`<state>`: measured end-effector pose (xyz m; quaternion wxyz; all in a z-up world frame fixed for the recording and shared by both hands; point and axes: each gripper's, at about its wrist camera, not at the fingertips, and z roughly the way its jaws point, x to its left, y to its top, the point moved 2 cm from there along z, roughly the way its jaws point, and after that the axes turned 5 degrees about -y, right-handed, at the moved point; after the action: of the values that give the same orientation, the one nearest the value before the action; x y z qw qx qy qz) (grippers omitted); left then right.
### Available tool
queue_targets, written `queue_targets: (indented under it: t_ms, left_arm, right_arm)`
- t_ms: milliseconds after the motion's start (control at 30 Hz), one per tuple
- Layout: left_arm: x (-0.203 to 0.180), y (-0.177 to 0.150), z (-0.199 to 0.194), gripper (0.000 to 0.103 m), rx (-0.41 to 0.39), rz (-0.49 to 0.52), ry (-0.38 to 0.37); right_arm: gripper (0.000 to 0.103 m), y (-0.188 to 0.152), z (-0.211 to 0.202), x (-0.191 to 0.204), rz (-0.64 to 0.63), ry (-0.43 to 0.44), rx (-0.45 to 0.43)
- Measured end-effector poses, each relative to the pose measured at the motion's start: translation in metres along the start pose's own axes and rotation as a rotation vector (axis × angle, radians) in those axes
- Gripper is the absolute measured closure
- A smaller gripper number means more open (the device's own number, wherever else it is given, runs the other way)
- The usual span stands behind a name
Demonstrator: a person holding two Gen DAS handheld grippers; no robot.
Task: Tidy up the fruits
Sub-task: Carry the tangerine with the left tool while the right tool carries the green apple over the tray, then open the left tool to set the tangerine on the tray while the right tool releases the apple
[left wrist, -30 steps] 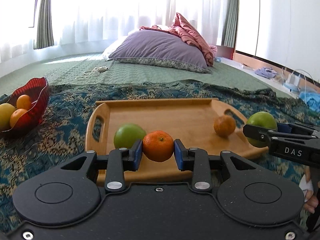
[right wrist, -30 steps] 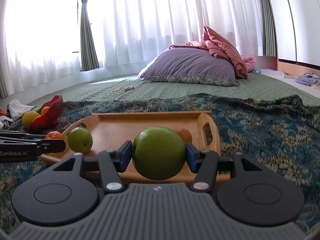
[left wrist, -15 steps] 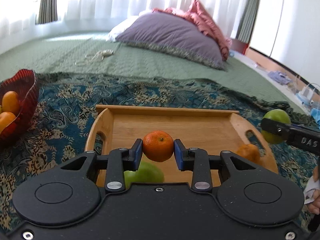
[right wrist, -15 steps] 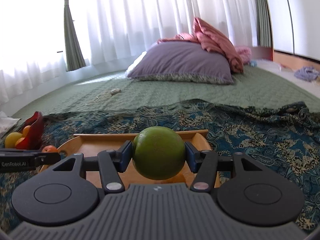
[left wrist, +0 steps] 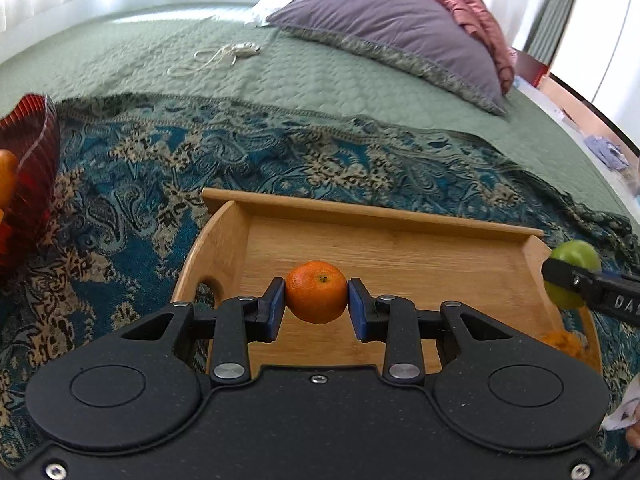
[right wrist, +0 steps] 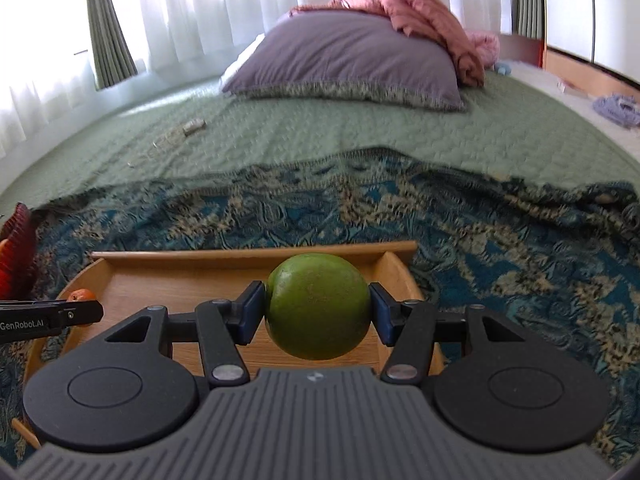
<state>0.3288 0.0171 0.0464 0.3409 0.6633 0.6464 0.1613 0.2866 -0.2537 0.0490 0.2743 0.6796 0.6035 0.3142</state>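
My left gripper [left wrist: 316,304] is shut on a small orange [left wrist: 316,291] and holds it above the wooden tray [left wrist: 372,216]. My right gripper [right wrist: 318,312] is shut on a large green fruit [right wrist: 318,306] above the tray's right part [right wrist: 256,257]. The green fruit also shows at the right edge of the left wrist view [left wrist: 574,254]. Another orange [left wrist: 566,342] lies in the tray's near right corner. A red bowl [left wrist: 34,160] holding orange fruit stands to the left of the tray.
The tray lies on a blue patterned blanket [left wrist: 132,184] over a green quilt [left wrist: 160,60]. A purple pillow [left wrist: 392,28] and a pink cloth lie at the far end. A white cord [left wrist: 216,56] lies on the quilt.
Both grippers have risen and tilted down over the tray with their fruits held. The green fruit in the tray has passed out of sight under my left gripper.
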Motion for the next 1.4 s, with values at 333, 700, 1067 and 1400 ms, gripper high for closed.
queue_targets:
  t_ms: [333,700,1067,1400]
  left_arm:
    - [0.015,-0.001,0.021,0.071,0.044,-0.056,0.006]
    - [0.019,-0.001,0.024,0.071,0.048,-0.053,0.013]
    - [0.017,-0.002,0.024,0.071,0.046,-0.030,0.019]
    - [0.015,-0.002,0.015,0.045,0.010,-0.006,0.026]
  right_arm:
    - [0.044,-0.009,0.028,0.009,-0.020,-0.023,0.059]
    - [0.044,-0.011,0.035,0.010,-0.031,-0.029,0.075]
    - [0.044,-0.012,0.038,0.009,-0.038,-0.039,0.086]
    - [0.024,-0.009,0.032,0.009,-0.027,-0.014,0.061]
